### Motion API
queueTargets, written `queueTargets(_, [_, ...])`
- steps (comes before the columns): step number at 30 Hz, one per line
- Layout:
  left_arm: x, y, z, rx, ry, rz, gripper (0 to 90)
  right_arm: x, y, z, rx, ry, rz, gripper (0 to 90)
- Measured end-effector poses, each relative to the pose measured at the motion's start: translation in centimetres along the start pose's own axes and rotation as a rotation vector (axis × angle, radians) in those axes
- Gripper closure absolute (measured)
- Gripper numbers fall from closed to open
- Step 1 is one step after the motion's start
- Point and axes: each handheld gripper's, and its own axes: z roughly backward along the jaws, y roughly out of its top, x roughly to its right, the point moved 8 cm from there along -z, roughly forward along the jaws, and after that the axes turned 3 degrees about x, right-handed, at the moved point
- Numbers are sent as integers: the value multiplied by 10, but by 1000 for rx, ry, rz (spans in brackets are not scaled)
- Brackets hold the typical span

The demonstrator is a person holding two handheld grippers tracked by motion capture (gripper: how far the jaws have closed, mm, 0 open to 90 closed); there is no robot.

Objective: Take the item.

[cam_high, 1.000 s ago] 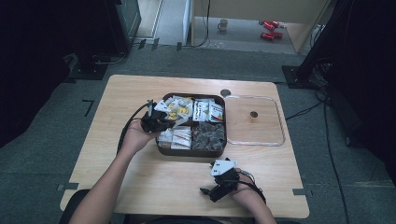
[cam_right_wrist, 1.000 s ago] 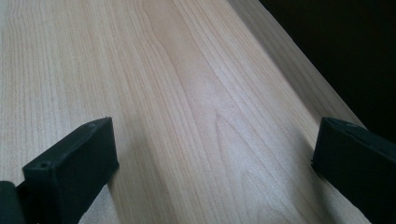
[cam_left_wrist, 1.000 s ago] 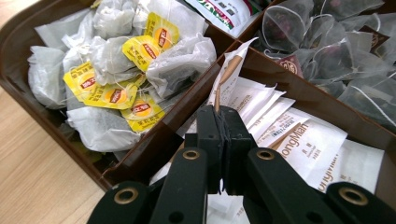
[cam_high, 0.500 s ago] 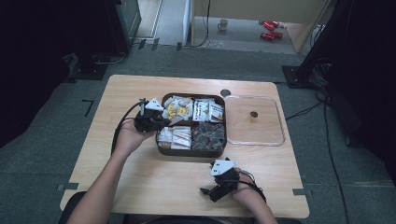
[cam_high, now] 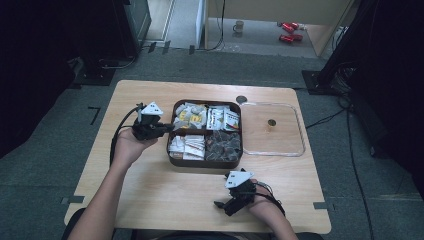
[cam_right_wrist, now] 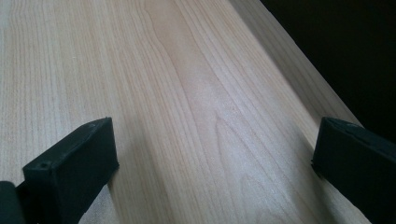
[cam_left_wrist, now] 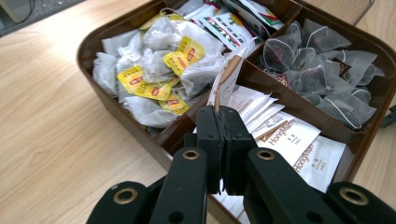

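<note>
Sachet (cam_left_wrist: 229,74) of tea, a slim white paper packet, is pinched at its lower end between the closed jaws of the left tool (cam_left_wrist: 219,122), and it rises from them up and away, its long axis running on from the jaws and leaning slightly to the right in the left gripper view. Its free end points toward the middle divider of the brown compartment box (cam_high: 172,159), above the near-left compartment that holds the other flat white sachets (cam_left_wrist: 289,140). In the high view the left tool (cam_high: 159,129) sits just off the left rim of the box, so the packet lies right of the hand that carries it. The left hand is by far the nearer one; the right tool (cam_high: 229,204) rests on the bench (cam_high: 150,190) near its front edge, well apart from the box, with its jaws standing wide over bare wood in the right gripper view. To the right of the box lies a clear lid (cam_high: 295,150), flat on the bench. As I judge it, any coming move turns on lifting the packet clear of its neighbours along its own length.
</note>
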Motion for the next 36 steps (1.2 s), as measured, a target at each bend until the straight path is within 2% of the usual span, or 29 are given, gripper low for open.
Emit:
queueTargets(8, [-11,-1,15,32,28,32,894,0,0,-1,-1,5,2,0])
queueTargets(17, [-25,-8,25,39,50,67,894,0,1,-1,-1,6,3,0])
queueTargets(21, [-34,-17,26,20,75,81,894,0,1,-1,-1,6,3,0])
queueTargets(26, [-46,-27,26,5,91,115,894,0,1,-1,-1,6,3,0])
queueTargets(27, [-50,-31,26,3,93,132,894,0,1,-1,-1,6,3,0])
queueTargets(36, [-63,-46,21,-26,113,159,893,0,1,-1,-1,6,3,0])
